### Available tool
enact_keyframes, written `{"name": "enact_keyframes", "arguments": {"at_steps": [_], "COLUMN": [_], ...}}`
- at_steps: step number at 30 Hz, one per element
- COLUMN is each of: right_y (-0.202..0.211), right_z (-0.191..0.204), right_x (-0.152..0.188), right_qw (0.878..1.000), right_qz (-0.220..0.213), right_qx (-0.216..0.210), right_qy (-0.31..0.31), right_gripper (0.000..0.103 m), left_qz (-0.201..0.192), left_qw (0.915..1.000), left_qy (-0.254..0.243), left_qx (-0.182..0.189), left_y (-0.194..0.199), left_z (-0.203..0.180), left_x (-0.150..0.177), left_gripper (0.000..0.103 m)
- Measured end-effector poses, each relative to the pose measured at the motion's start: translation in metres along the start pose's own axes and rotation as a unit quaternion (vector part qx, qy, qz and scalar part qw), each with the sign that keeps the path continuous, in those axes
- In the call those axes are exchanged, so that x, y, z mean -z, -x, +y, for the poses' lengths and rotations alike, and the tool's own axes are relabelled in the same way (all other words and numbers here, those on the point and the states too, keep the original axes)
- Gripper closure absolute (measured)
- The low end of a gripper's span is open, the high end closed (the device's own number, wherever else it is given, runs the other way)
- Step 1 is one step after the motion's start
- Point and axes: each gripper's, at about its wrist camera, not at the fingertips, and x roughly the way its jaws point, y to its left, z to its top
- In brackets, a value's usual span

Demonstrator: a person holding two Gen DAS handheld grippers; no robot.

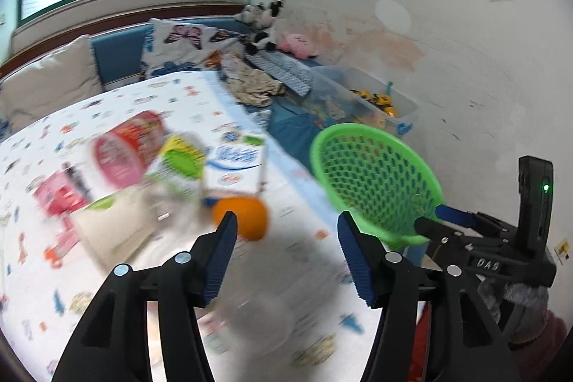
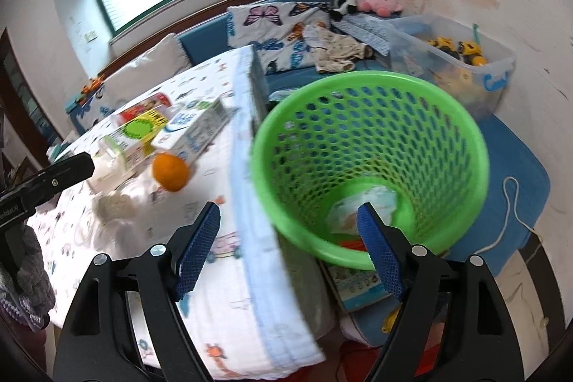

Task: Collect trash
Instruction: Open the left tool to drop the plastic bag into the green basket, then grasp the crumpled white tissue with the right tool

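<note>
A green mesh basket stands just off the table's right edge, with a crumpled white wrapper in its bottom; it also shows in the left wrist view. On the patterned tablecloth lie an orange, a white and blue carton, a yellow-green box, a red cup and a clear plastic container. My left gripper is open and empty above the cloth, near the orange. My right gripper is open and empty, over the table edge and the basket rim.
A clear storage bin of toys stands behind the basket on a blue bench. Cushions, clothes and plush toys lie along the back. A booklet lies under the basket. A white cord trails on the blue seat.
</note>
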Motion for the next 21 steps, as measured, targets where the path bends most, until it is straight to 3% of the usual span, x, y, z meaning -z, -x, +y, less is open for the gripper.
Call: {"name": "enact_keyframes", "arguments": {"at_steps": [6,12,21], "right_y": [-0.006,-0.013,-0.027], "right_z": [0.026,0.052,0.104], "right_x": [0.002,0.005,0.014], "right_qw": [0.999,0.998,0.991], "right_qz": [0.008,0.019,0.04], "right_qx": [-0.021,-0.039,-0.075], "right_qy": [0.025,0.05,0.106], "right_gripper": [0.024,0.024,0.024], "left_qz": [-0.002,0.014,0.026], "left_qw": [0.9988,0.9963,0.9934], "left_qy": [0.007,0.038,0.079], "left_qx": [-0.048,-0.075,-0.079], "left_y": [0.026,0.041,0.046], "left_z": [0.038,0.077,0.102], "left_x": [0.027,0.058,0.084], "left_gripper": [0.031,0.029,0.028]}}
